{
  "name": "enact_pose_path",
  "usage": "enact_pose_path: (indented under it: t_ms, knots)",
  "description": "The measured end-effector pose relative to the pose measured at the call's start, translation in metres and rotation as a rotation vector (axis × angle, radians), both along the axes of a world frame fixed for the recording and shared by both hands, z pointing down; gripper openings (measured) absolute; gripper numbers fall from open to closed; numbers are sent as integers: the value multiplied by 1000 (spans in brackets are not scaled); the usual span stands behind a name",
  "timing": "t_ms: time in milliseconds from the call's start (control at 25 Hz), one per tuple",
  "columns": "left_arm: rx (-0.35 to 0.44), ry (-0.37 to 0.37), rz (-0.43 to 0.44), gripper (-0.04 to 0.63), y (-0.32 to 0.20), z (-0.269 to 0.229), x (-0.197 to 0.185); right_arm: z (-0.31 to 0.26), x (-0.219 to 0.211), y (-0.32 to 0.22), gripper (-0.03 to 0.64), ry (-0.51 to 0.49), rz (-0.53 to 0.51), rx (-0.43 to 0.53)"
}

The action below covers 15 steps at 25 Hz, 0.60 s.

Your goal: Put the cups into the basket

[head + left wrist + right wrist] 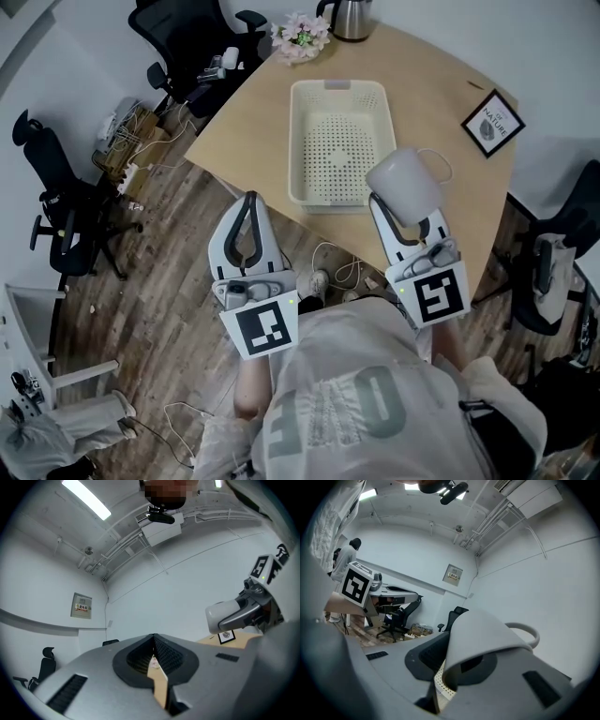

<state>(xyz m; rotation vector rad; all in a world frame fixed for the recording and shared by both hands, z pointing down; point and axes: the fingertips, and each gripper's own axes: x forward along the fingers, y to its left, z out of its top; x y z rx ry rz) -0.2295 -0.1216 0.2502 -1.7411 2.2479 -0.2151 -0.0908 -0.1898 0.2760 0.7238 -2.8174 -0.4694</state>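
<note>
A cream perforated basket (337, 141) lies empty on the wooden table (441, 84). My right gripper (403, 211) is shut on a pale grey cup (405, 183) with a loop handle, held tilted in the air just off the basket's near right corner. In the right gripper view the cup (487, 639) fills the space between the jaws, and a bit of the basket (440, 684) shows below. My left gripper (249, 199) hangs shut and empty off the table's near left edge. Its closed jaws (153, 641) point up at the wall, with the cup (222, 616) at the right.
A framed picture (492, 122) stands at the table's right edge. A kettle (352, 19) and flowers (300, 37) sit at the far end. Office chairs (187, 47) (66, 216) and cables are on the wooden floor to the left.
</note>
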Motion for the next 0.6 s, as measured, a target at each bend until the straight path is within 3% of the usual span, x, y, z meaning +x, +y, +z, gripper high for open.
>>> enact_pose_path:
  t_ms: [280,600]
  knots:
    - [-6,-18,41,9,-29,4,-6,4,-11,-30,38,69,27,44]
    - [-12,-44,82,9,-69,6,-12,19,-37,-73,38,301,-38,101]
